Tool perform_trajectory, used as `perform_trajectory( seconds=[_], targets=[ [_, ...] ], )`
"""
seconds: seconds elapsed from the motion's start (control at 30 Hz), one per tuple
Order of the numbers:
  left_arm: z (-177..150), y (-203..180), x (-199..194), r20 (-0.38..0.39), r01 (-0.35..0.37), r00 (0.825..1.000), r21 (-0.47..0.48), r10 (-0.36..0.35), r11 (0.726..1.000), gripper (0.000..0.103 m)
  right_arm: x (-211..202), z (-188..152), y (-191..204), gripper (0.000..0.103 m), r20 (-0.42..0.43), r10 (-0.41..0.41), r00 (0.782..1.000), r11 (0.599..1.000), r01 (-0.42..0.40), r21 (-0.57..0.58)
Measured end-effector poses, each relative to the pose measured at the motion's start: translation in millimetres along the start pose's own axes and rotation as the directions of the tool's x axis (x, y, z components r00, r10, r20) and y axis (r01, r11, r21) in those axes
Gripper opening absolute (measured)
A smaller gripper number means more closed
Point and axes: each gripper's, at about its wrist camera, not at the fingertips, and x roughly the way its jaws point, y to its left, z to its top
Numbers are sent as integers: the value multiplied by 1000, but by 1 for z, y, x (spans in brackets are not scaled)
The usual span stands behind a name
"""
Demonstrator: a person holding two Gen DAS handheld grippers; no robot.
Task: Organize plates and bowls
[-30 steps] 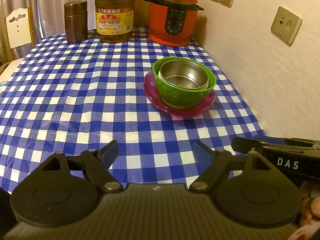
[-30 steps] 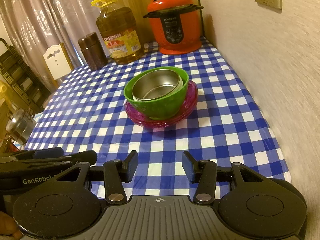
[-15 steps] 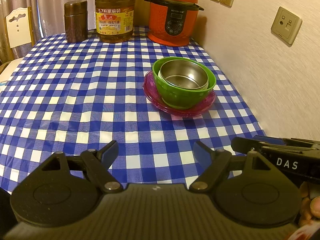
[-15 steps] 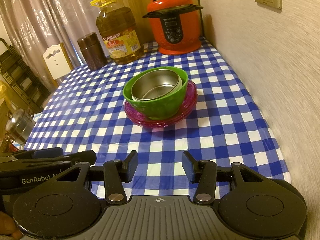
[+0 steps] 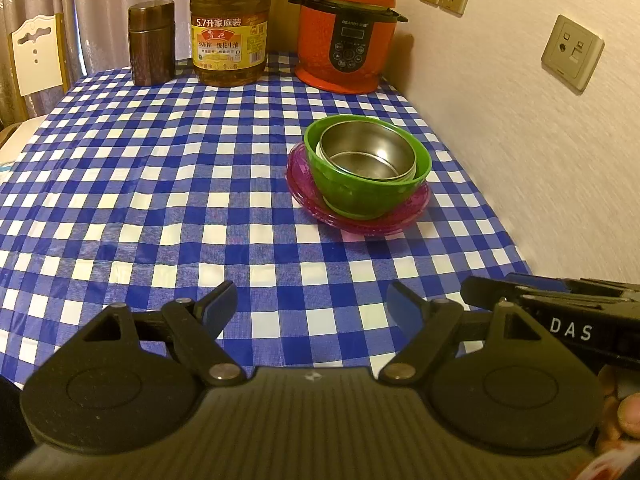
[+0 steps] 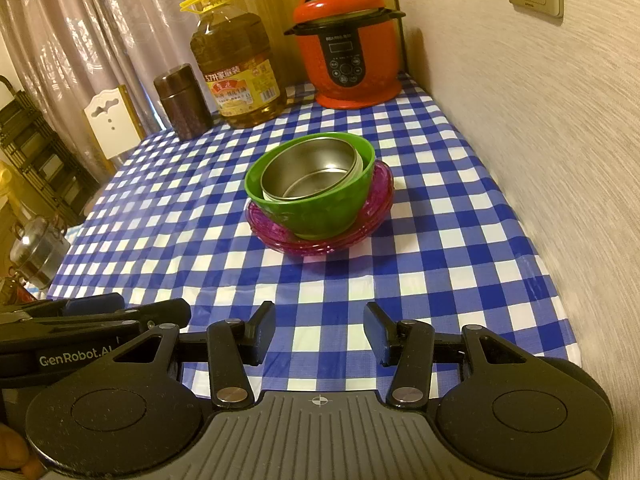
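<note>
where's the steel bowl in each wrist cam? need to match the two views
Left wrist: steel bowl right of centre, upper middle, nested inside the green bowl on the pink plate.
Right wrist: steel bowl near centre, slightly left, same nesting in the green bowl on the pink plate.
Shared landmark: red pressure cooker at the far end by the wall, behind the stack in both.

wall (image 5: 500, 128): beige, 3 sockets | curtains (image 6: 80, 40): sheer | chair (image 5: 36, 56): white | light: warm
</note>
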Motion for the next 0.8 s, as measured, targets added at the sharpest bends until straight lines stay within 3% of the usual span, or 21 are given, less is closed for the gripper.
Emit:
perform_trajectory(
  seconds=[0.8],
  targets=[
    [2, -2, 0, 0, 1, 1000, 0, -1, 1000, 80, 1, -1, -1, 49, -2, -1, 1000, 1000, 1, 0]
  ],
)
